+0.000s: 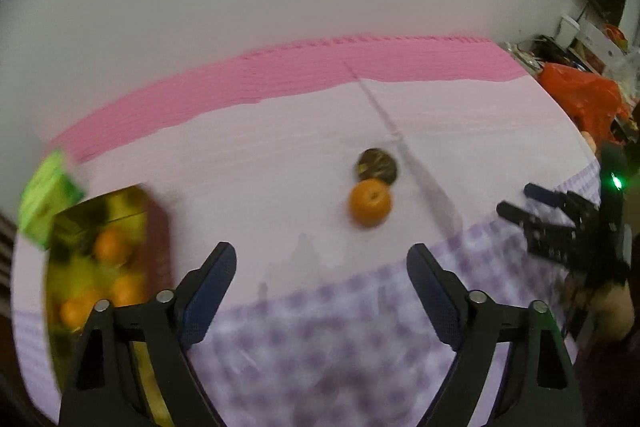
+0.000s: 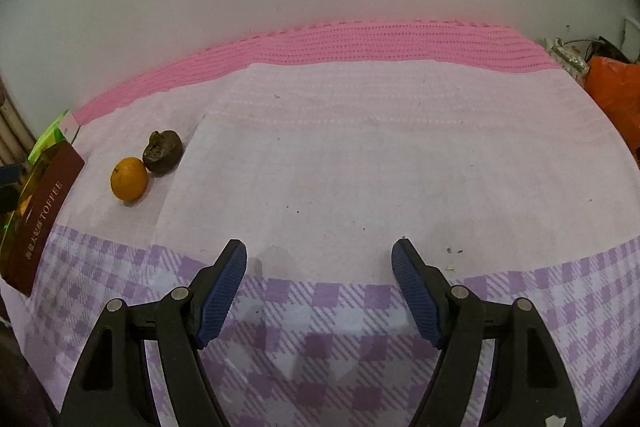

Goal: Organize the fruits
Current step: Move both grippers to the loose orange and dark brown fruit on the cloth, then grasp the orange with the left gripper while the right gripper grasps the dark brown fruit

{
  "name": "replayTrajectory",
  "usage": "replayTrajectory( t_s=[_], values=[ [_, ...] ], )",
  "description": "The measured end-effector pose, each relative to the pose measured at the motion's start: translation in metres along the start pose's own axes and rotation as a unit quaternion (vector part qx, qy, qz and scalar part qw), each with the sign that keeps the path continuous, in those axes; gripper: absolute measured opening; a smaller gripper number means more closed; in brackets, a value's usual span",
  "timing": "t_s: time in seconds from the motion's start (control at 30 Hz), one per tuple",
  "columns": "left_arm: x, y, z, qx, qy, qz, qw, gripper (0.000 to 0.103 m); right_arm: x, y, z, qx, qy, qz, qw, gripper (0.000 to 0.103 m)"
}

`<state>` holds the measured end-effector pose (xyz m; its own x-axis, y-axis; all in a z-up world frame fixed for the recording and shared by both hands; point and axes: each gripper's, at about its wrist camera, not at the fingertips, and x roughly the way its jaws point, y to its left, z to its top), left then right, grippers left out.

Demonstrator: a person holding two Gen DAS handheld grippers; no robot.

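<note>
Orange point(image 2: 129, 179) near box point(image 2: 40, 223) (edge perhaps blurred).

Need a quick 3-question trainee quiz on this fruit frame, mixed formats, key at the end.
1. True or false: the orange and the dark brown fruit lie touching on the cloth.
2. Multiple choice: the box holding more oranges has a dark red side that reads A) TOFFEE B) COFFEE C) COOKIES.
3. Fill in: the left gripper and the right gripper both hold ____.

Key: 1 true; 2 A; 3 nothing, both sets of jaws stand open over the cloth.
</note>
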<state>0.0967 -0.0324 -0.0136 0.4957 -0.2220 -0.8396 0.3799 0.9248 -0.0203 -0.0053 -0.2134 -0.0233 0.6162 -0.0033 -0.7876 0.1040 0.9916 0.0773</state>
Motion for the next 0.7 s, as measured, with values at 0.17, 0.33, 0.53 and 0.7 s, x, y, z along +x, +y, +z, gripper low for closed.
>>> replayTrajectory(
  t_s=[0.17,0.33,0.53,0.7],
  values=[
    [0.049,-0.009,0.019,0.007,0.034,-0.03,0.9989,0.071,0.003,-0.004,0.001,0.016,-0.005,0.023,1.0,0.078],
    [0.08,-0.015,0.025,0.025,0.051,-0.033,0.9978,0.07,0.004,-0.003,0.001,0.019,-0.005,0.036,0.999,0.086],
    [0.101,-0.019,0.026,0.032,0.061,-0.027,0.9973,0.043,0.004,-0.008,0.002,0.031,-0.011,0.059,0.998,0.09],
    [0.083,-0.024,0.018,0.014,0.044,-0.006,0.9989,0.038,0.004,-0.008,0.001,0.033,-0.012,0.061,0.998,0.091]
  ],
)
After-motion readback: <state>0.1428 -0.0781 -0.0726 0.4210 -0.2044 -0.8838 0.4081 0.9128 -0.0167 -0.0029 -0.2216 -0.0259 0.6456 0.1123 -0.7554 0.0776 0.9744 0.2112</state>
